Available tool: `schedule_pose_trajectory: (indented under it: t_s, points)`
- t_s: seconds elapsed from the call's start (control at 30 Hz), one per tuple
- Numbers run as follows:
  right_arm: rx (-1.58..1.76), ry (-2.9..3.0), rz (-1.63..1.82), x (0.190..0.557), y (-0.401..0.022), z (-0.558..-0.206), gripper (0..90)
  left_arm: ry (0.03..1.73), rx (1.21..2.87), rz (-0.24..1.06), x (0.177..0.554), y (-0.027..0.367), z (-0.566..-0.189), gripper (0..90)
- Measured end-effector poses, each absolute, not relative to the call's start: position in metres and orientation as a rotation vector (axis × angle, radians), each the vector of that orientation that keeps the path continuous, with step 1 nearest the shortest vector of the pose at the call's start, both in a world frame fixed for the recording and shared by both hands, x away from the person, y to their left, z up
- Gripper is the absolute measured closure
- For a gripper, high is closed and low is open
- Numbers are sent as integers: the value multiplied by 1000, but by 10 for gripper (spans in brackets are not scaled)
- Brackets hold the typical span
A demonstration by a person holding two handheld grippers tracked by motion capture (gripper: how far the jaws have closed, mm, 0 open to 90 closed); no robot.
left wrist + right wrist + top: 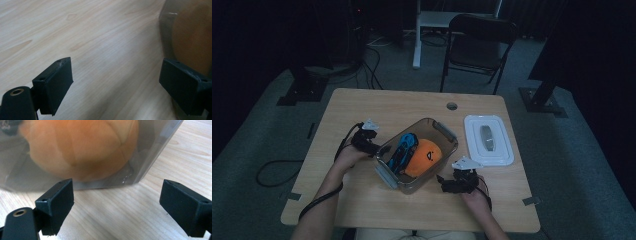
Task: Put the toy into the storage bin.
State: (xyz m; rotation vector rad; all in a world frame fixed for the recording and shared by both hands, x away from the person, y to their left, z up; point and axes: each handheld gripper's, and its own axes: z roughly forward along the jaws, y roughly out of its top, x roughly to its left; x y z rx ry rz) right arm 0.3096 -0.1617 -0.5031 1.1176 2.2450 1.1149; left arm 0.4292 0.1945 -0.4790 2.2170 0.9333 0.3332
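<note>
A clear plastic box (447, 136) lies at an angle in the middle of the wooden table (362, 107). Inside it rest an orange soft toy (424, 156) and a blue and black object (401, 151). My left gripper (374, 148) stands open at the box's left wall, low over the wood, with nothing between its fingers. In the left gripper view the box wall (167, 37) rises beside the right jaw. My right gripper (443, 182) is open at the box's near right corner. The right gripper view looks through the box wall (155, 147) at the orange toy (82, 147).
A white lid (488, 139) lies flat to the right of the box. A cable hole (452, 106) sits near the table's far edge. Behind the table stands a black folding chair (477, 42). Cables trail on the floor at left.
</note>
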Motion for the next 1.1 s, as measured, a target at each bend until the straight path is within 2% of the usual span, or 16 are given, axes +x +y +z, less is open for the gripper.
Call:
schedule_pose_trajectory:
  t_s: [0.73,1.1]
  points:
    - [1136,2228,1075,315,-179,-503,119,816,2224,316,378,172,-475,121]
    - [1114,2256,1091,327,-176,-503,120,866,2202,396,362,174,-472,122]
